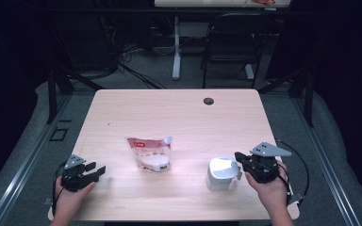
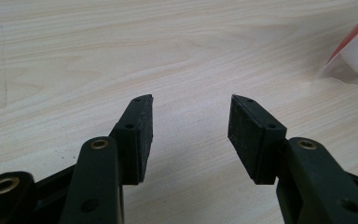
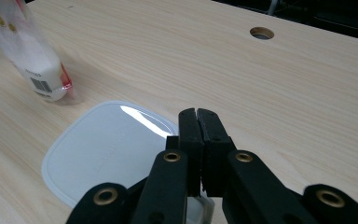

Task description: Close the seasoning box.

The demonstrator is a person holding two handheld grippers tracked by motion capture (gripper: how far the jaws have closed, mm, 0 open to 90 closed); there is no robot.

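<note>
Container: a white, rounded-square plastic container (image 1: 222,174) stands on the table near its front right, just left of the right gripper; the high view shows straight walls.
Lid: a smooth, glossy white lid (image 3: 109,149) with rounded corners and a raised rim covers it; faint embossed writing on top is too faint to read.
Right gripper: the right gripper (image 3: 199,135) has its black jaws pressed flat together right above the lid's near edge. A small white bit shows beneath them, but I cannot tell if it is pinched.
Pouch: a clear plastic spouted pouch (image 1: 150,153) with red trim and white contents lies mid-table, well left of the container. A barcode shows near its base in the right gripper view; the red label's print is unreadable.
Left gripper: the left gripper (image 2: 190,126) rests at the front left with its jaws spread, rough black pads (image 2: 241,133) facing each other over bare wood.
Table: pale wood-grain table (image 1: 179,113), with a round cable hole (image 1: 209,100) near the far edge.
</note>
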